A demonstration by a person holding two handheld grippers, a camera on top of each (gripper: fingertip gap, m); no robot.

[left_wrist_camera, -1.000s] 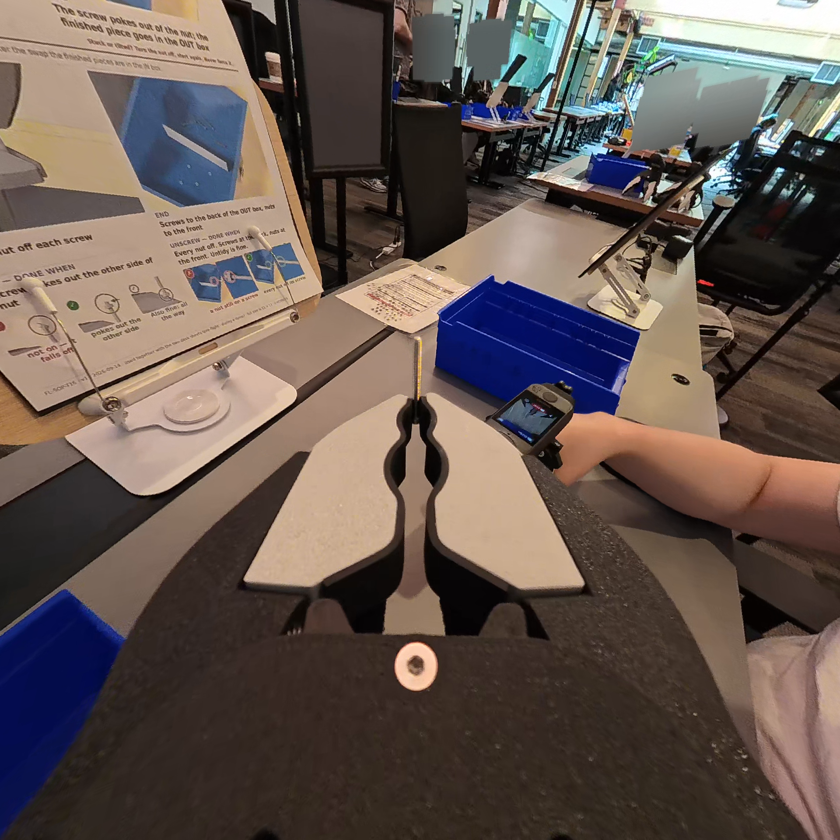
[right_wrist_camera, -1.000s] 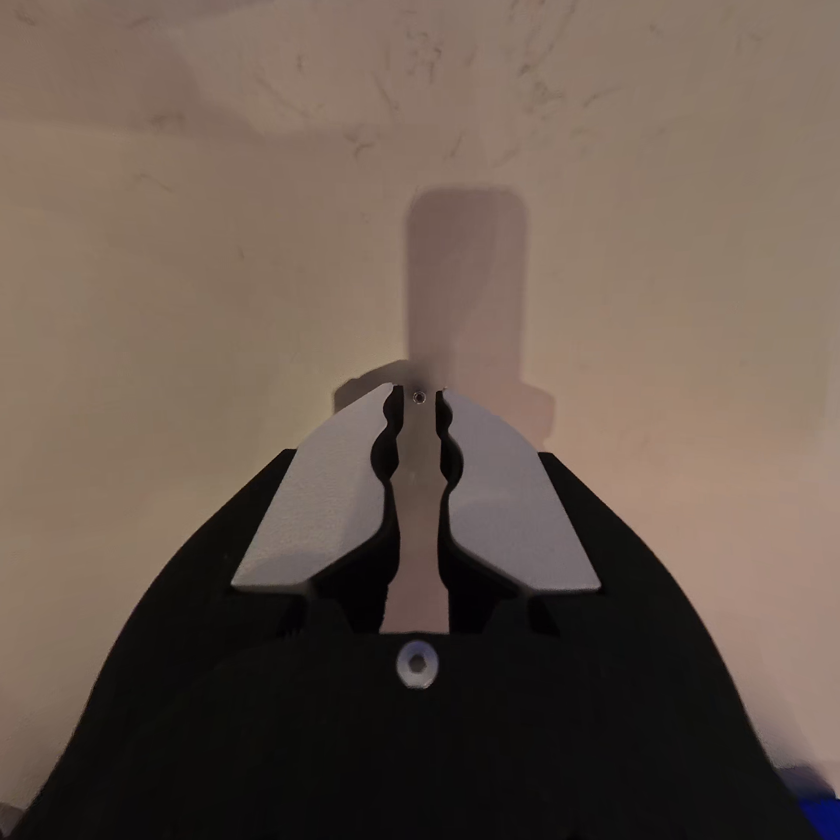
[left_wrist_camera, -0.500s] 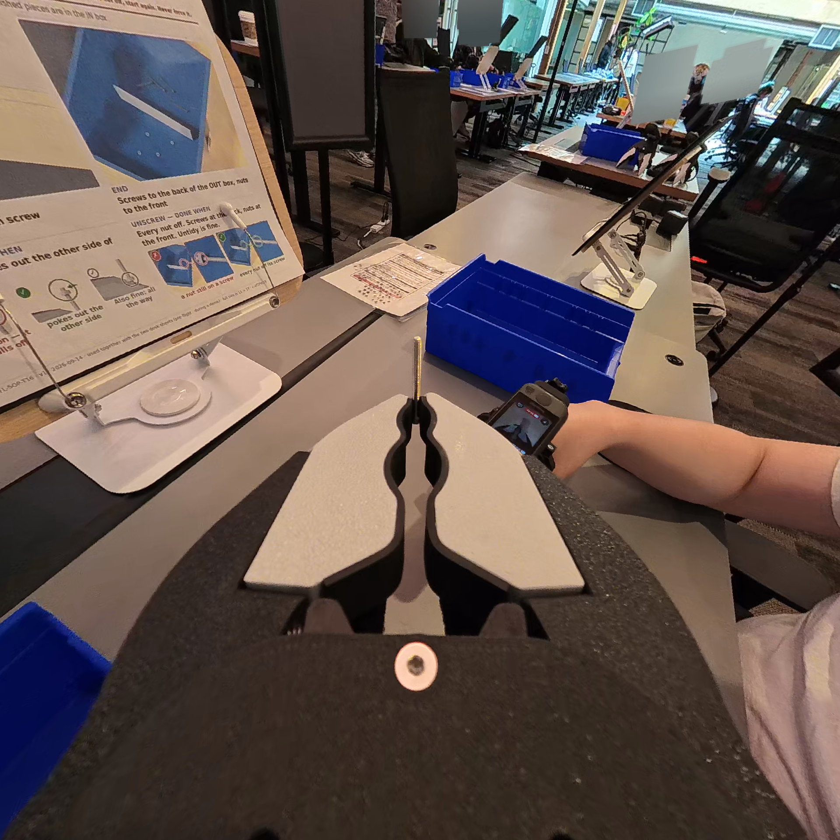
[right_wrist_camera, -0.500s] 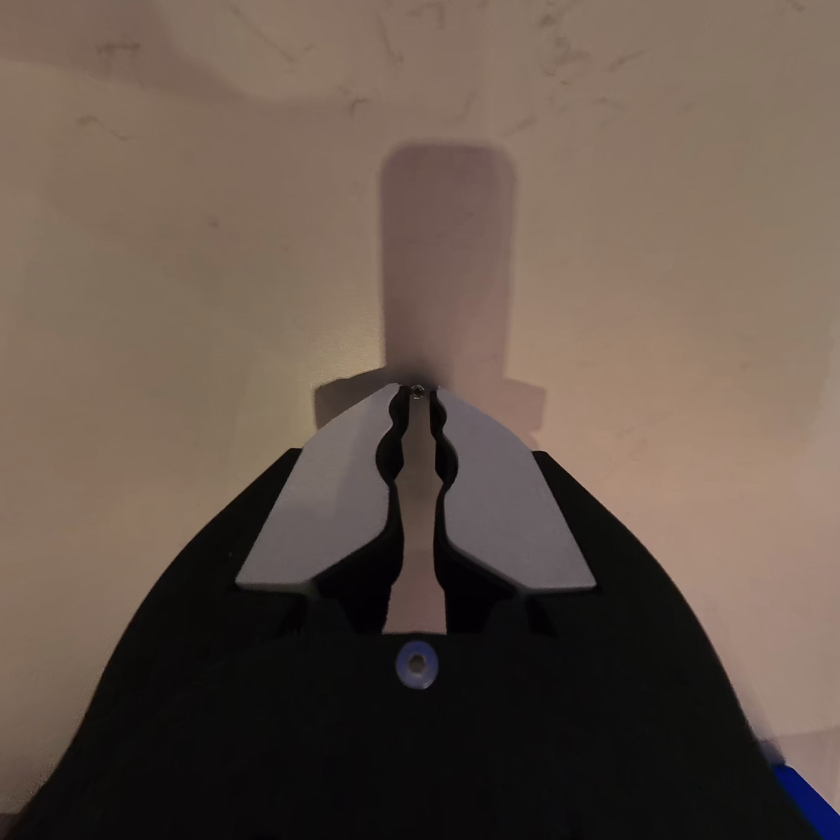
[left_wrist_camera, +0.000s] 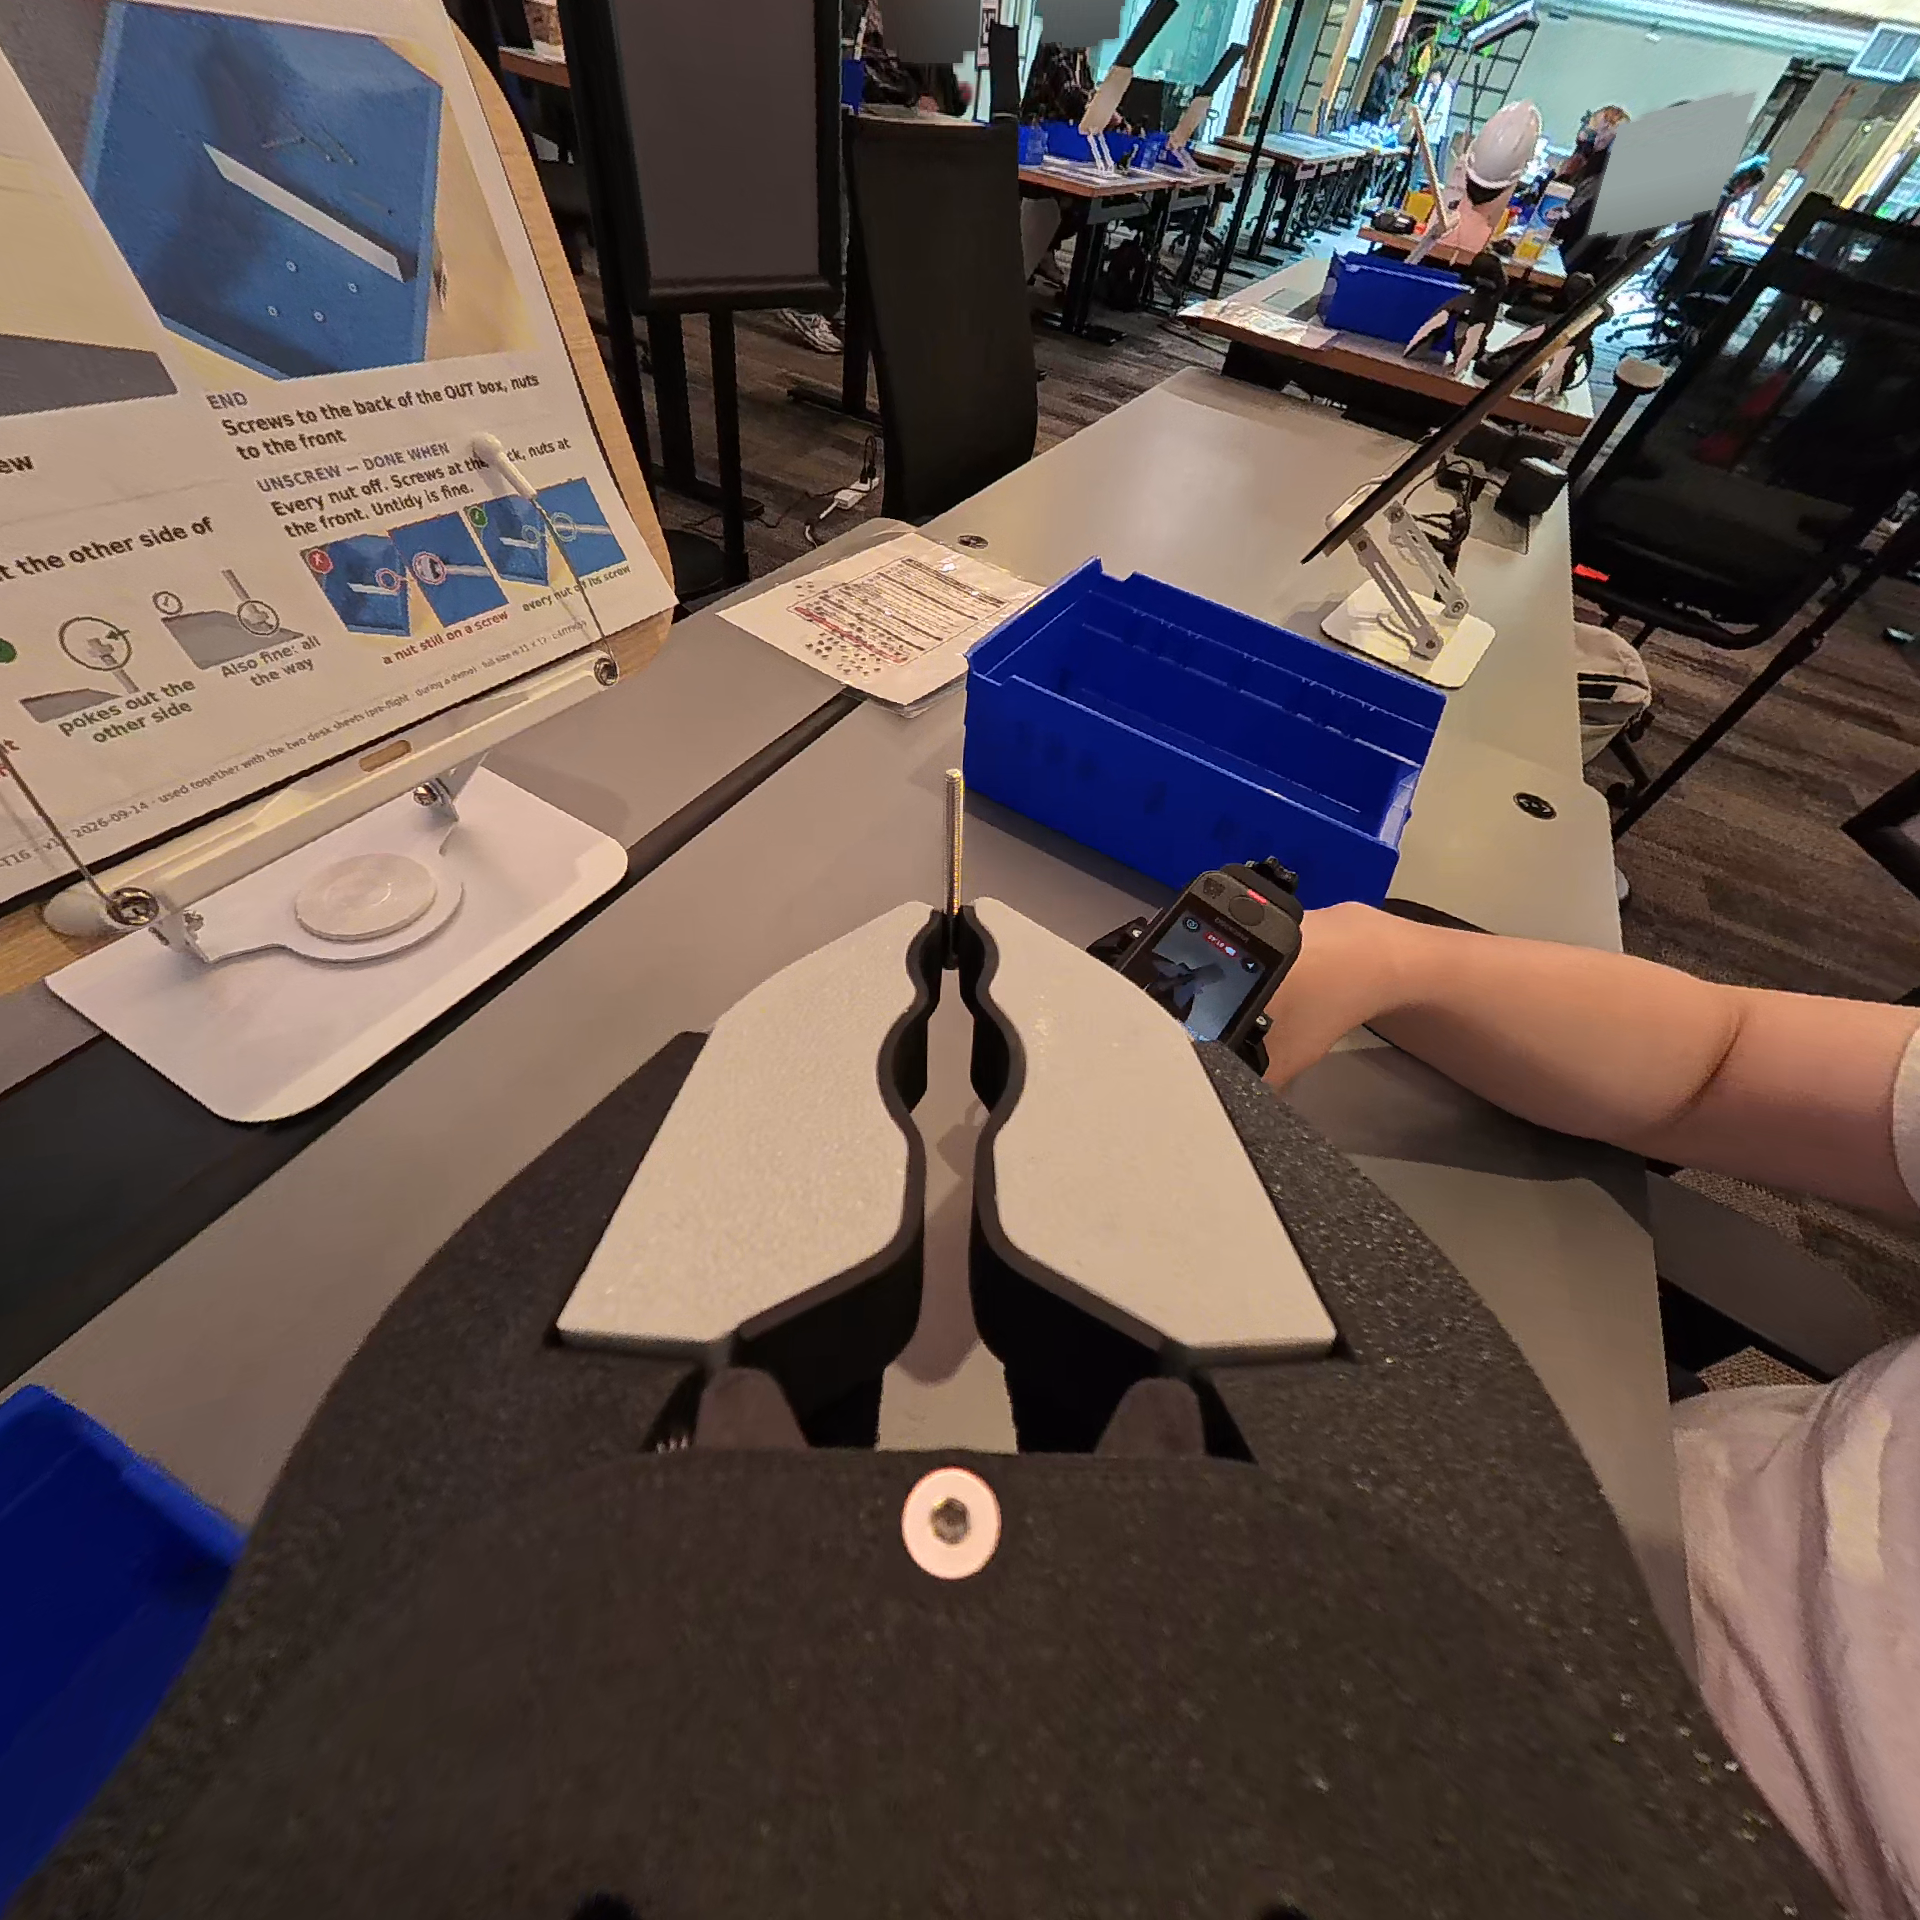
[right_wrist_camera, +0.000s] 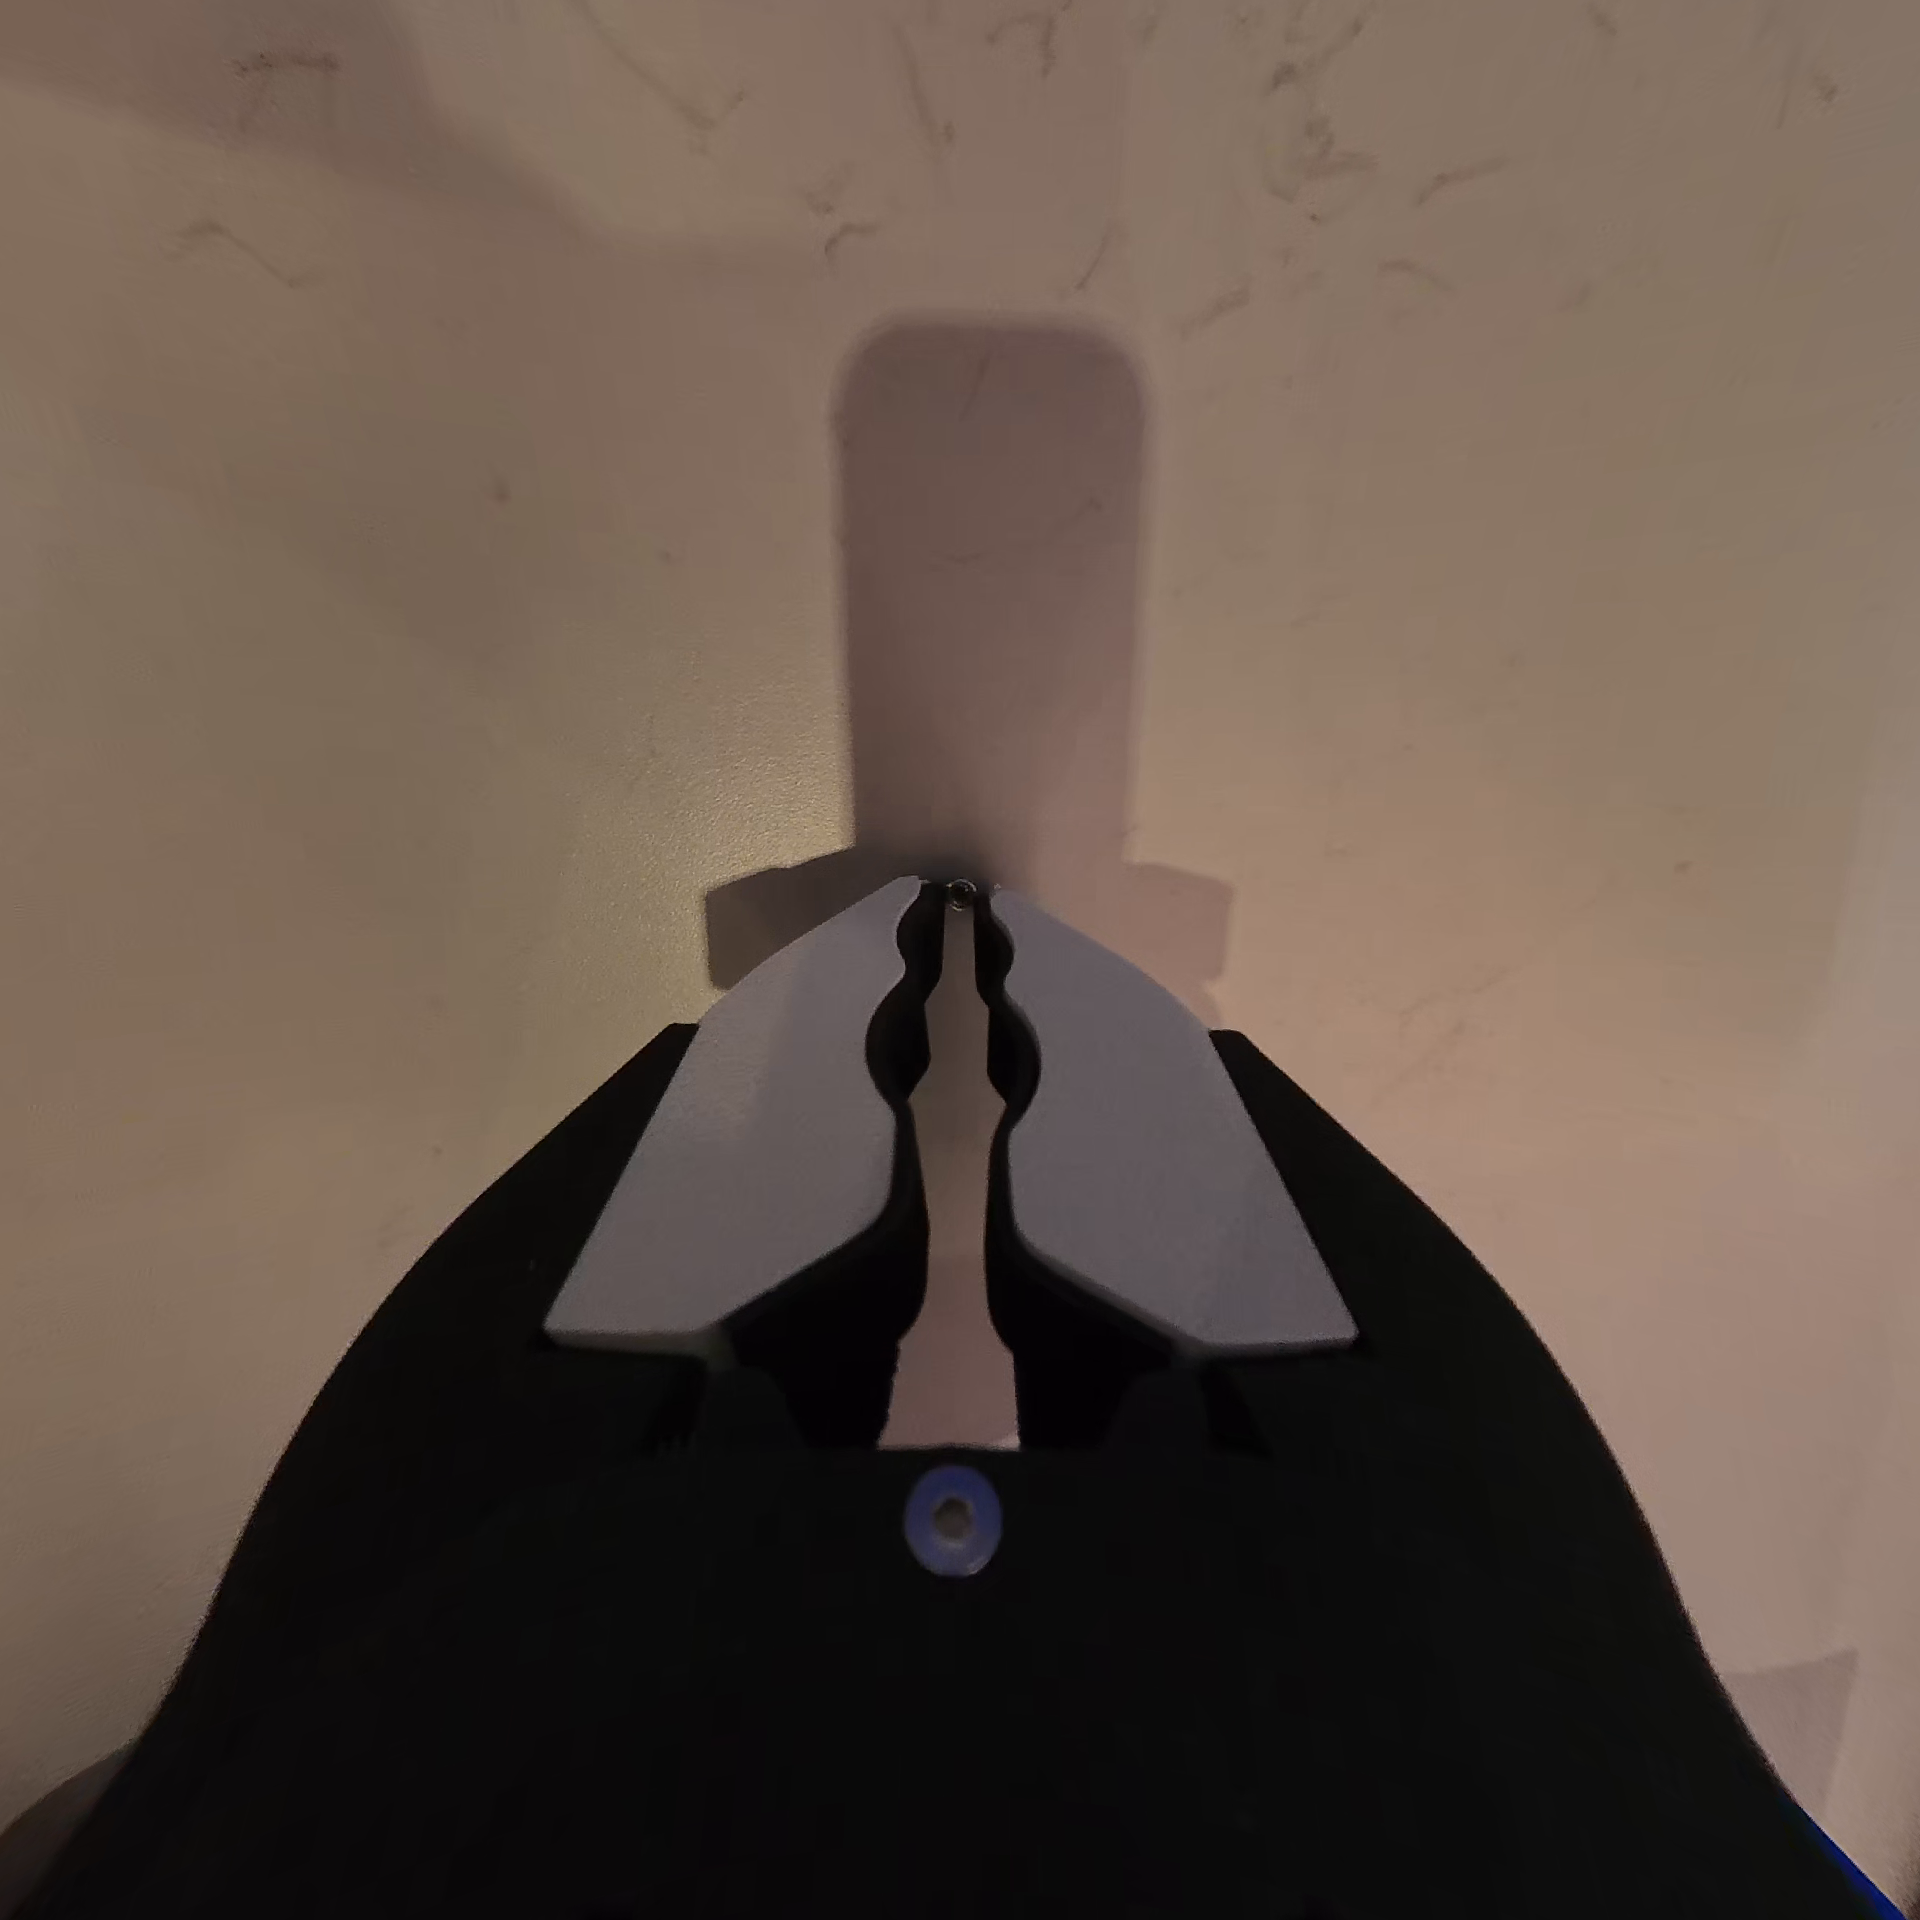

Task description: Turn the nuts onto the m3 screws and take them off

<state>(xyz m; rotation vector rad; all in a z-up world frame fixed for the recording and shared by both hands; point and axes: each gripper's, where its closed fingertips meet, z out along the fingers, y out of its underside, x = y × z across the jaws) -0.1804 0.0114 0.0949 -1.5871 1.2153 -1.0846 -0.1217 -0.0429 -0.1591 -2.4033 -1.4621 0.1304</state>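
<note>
My left gripper (left_wrist_camera: 952, 920) is shut on a thin silver M3 screw (left_wrist_camera: 952, 842). The screw stands straight out past the fingertips, above the grey table (left_wrist_camera: 665, 997). My right gripper (right_wrist_camera: 960, 891) points straight down at the table surface (right_wrist_camera: 416, 623), close to it. Its fingertips are closed around a tiny nut (right_wrist_camera: 962, 890) at the very tip. In the left wrist view the right gripper's camera unit (left_wrist_camera: 1210, 951) and the person's bare forearm (left_wrist_camera: 1538, 1049) show just right of my left fingers, low on the table.
A blue bin (left_wrist_camera: 1195, 727) stands behind the screw, with a printed sheet (left_wrist_camera: 894, 613) to its left. An instruction board on a white stand (left_wrist_camera: 332, 935) is at the left. Another blue bin's corner (left_wrist_camera: 73, 1558) shows at lower left. A tablet stand (left_wrist_camera: 1403, 613) is farther back. Spacing between my two grippers at the tips: around 25 cm.
My right gripper has narrowed from slightly open around the nut to closed on it. My left gripper, still holding the screw, has shifted slightly; the board and bin drift left in view.
</note>
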